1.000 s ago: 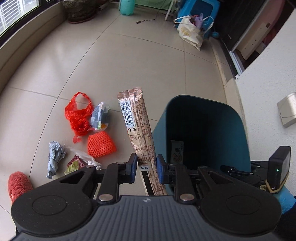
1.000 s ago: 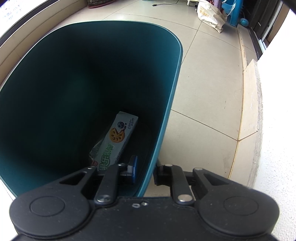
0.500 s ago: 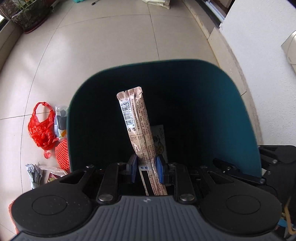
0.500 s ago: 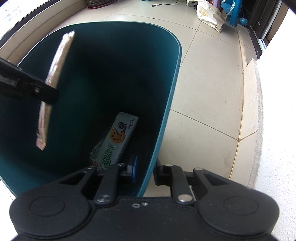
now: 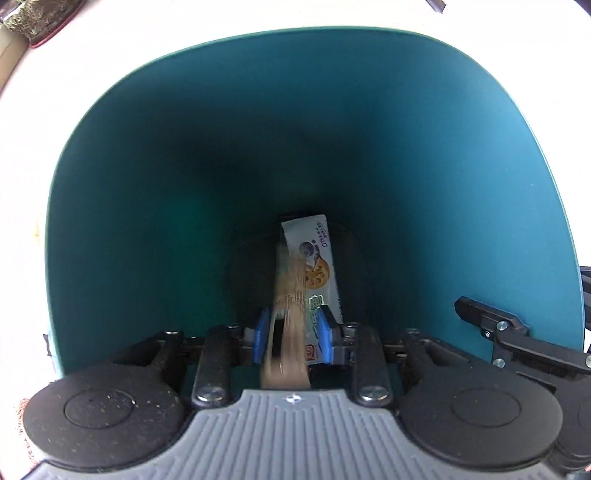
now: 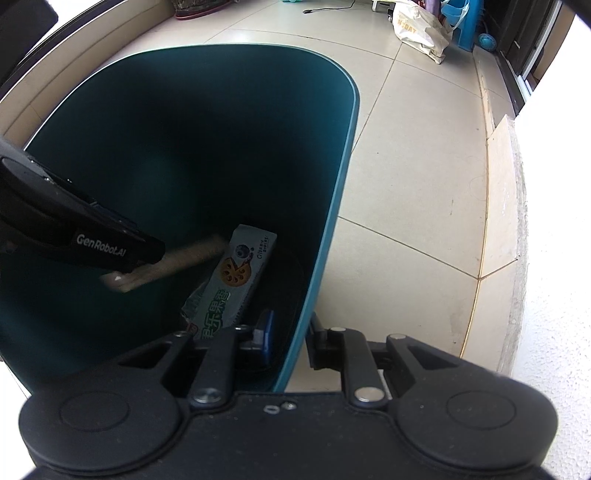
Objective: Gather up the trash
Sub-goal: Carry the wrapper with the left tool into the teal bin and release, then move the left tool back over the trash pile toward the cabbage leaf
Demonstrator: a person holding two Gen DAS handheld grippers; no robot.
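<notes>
Nearest, the right hand-held gripper [image 6: 290,341] pinches the bin [image 6: 334,236] wall, one blue pad inside, one outside, jaws nearly closed on the rim at abt 5 o'clock of the opening. Prob. it's there to steady the bin while trash goes in.

Left hand-held gripper [image 5: 293,334] points almost straight down into the bin mouth. Its jaws have just been opening; the tan wrapper [image 5: 290,314] sits between the pads but looks motion-blurred and loose, so I'd judge it released and dropping, not gripped.

Further down, on the bin floor, a biscuit box [image 5: 314,258] lies flat, w/ the wrapper heading onto it.

Count: 2 grippers, 1 bin, 1 wrapper, 1 box.

Far off, at 1 o'clock on the floor, a paper bag [image 6: 421,31].
</notes>
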